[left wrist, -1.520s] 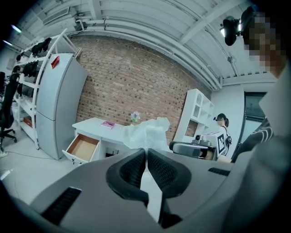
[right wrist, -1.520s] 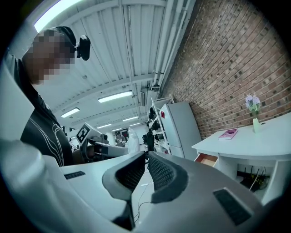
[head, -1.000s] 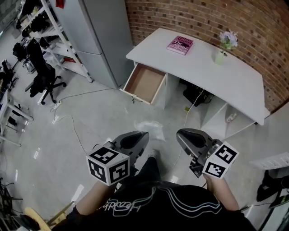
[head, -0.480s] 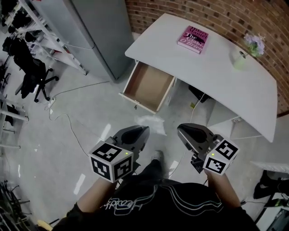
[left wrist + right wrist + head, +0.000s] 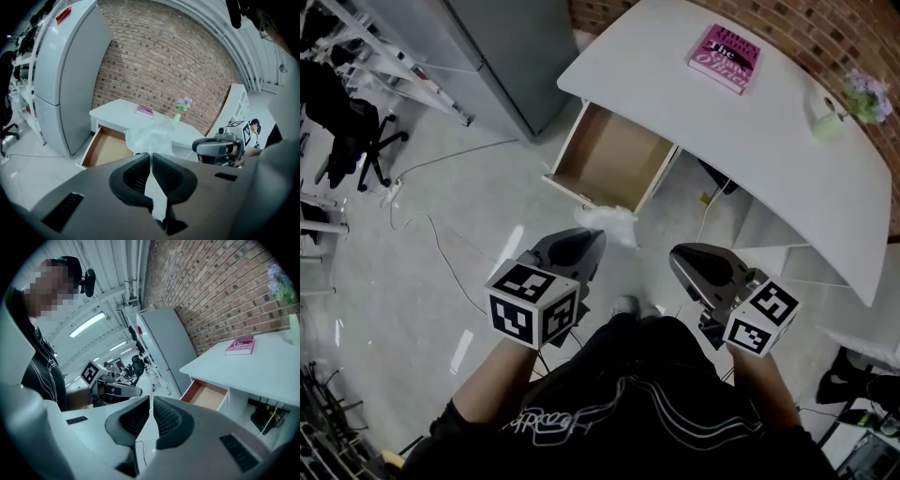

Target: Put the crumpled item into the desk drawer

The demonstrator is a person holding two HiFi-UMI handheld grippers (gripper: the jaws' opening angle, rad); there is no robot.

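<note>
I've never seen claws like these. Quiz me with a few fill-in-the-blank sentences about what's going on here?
1. The left claw pinches the crumpled plastic bag, while the right claw, jaws together, holds ____.
2. The desk drawer stands ____.
3. The book lying on the white desk is ____ in colour.

Missing words: nothing; open; pink.
</note>
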